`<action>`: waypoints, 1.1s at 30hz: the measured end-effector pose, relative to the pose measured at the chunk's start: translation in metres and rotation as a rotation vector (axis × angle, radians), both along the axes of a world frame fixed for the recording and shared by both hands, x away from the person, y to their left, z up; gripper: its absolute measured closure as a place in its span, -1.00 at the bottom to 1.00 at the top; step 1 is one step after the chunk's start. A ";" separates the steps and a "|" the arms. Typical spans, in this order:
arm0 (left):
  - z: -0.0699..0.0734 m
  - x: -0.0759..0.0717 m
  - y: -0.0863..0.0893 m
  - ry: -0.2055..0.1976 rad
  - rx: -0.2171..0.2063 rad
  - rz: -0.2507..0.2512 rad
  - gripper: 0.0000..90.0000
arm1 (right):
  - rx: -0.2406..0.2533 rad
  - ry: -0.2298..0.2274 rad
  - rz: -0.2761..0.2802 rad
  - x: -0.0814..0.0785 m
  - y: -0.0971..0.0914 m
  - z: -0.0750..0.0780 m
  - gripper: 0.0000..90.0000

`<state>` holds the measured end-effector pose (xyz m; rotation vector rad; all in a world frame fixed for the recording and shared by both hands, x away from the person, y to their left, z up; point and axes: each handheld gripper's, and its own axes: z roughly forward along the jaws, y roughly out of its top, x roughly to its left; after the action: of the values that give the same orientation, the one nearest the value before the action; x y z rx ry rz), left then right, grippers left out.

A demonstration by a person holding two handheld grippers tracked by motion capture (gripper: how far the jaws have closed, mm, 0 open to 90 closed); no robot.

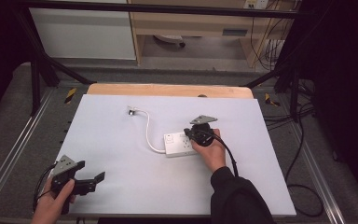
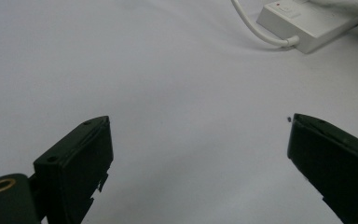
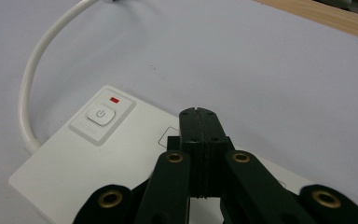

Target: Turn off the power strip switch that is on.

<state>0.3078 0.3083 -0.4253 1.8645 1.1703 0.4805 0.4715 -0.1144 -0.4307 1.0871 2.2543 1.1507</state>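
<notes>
Where claws [image 3: 198, 114] close, power button [image 3: 100, 115] shows.

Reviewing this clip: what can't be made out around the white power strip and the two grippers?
- White rectangular power strip: its far end is hidden by the right gripper in the high view and cut off by the top edge in the left gripper view.
- Whether the shut jaws touch the strip: right gripper view, jaws cover the spot.
- White cable's plug: too small, high view.

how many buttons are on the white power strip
1: a power button sits at the cord end of the white power strip, just below a small red light. The shut right gripper covers part of the strip, so more could be hidden.
</notes>
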 end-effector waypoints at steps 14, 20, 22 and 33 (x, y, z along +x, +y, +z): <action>0.000 0.000 0.000 0.000 -0.001 0.000 -0.85 | -0.004 0.004 -0.010 0.002 -0.002 -0.002 1.00; 0.000 0.000 0.000 -0.002 0.000 0.002 -0.85 | -0.001 0.006 -0.012 0.002 -0.002 -0.002 1.00; 0.000 0.000 0.000 -0.002 0.000 0.002 -0.85 | -0.003 0.006 -0.012 0.001 -0.002 -0.003 1.00; 0.000 0.000 0.000 -0.001 0.000 0.000 -0.85 | 0.000 0.012 -0.016 0.002 -0.003 -0.005 1.00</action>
<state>0.3078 0.3085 -0.4252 1.8639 1.1701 0.4809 0.4734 -0.1170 -0.4360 1.1131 2.2508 1.1409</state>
